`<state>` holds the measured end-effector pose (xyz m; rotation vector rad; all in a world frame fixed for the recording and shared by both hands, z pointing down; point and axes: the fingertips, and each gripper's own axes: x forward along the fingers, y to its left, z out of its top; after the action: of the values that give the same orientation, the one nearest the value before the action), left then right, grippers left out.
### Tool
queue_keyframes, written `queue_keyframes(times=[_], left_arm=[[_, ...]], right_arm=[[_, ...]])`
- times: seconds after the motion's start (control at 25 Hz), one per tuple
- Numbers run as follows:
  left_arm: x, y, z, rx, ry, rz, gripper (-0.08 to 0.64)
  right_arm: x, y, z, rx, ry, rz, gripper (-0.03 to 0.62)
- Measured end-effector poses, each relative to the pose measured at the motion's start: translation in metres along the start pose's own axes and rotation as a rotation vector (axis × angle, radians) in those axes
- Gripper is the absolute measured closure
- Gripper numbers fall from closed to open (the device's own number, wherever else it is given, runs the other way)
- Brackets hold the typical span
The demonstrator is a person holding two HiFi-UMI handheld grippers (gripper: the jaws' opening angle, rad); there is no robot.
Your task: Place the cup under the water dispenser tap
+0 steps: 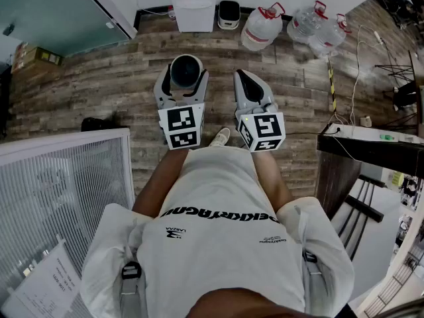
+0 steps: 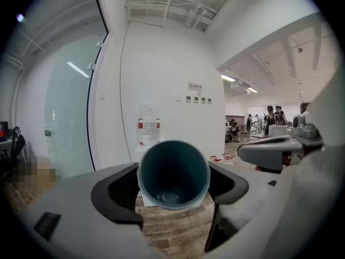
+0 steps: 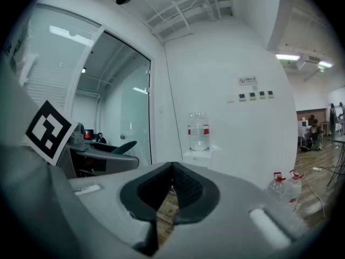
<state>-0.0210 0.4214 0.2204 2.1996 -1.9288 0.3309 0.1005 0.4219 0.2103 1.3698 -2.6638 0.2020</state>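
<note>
Jaws of left gripper (image 1: 183, 79) on teal cup (image 2: 173, 171), of right gripper (image 3: 171, 172) together.

Shirt print: one row of dark capitals ran across the person's shirt (image 1: 218, 214), behind both jaws and upside down to the camera; the word could not be read with certainty.
Wall sign: a small wall sign (image 2: 195, 86) hung high ahead of the left jaws, up and right of the cup (image 2: 173, 174) they held; its print was too small to read.
Bottle label: a red bottle label (image 2: 149, 124) showed just above the cup's rim; its lettering was illegible.
Marker cubes: the left marker cube (image 1: 181, 126) and the right marker cube (image 1: 263, 131), behind the jaws, bore black-and-white square codes.
Paper sheet: a paper sheet (image 1: 46, 287), far behind the left jaws, carried print too small to read.
</note>
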Motion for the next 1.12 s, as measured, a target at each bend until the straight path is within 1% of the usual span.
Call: queue_keyframes(times=[0.16, 0.44, 0.72, 0.84, 0.96, 1.12], left_arm=[[0.017, -0.004, 0.001, 0.033, -0.007, 0.007, 0.199], [0.051, -0.022, 0.001, 0.139, -0.003, 0.042, 0.201], [0.076, -0.047, -0.001, 0.198, 0.018, 0.075, 0.200], [0.085, -0.046, -0.002, 0.226, 0.029, 0.087, 0.200], [0.101, -0.037, -0.003, 0.225, 0.041, 0.095, 0.200], [0.133, -0.024, -0.007, 0.213, 0.063, 0.086, 0.201]], right_arm=[[0.012, -0.013, 0.000, 0.002, -0.012, 0.012, 0.592], [0.029, -0.052, 0.002, 0.005, -0.028, 0.020, 0.592], [0.046, -0.084, -0.006, 0.025, -0.031, 0.058, 0.592], [0.055, -0.089, -0.008, 0.038, -0.035, 0.070, 0.592], [0.073, -0.091, -0.015, 0.039, -0.018, 0.085, 0.592], [0.106, -0.103, -0.018, 0.038, 0.002, 0.087, 0.592]])
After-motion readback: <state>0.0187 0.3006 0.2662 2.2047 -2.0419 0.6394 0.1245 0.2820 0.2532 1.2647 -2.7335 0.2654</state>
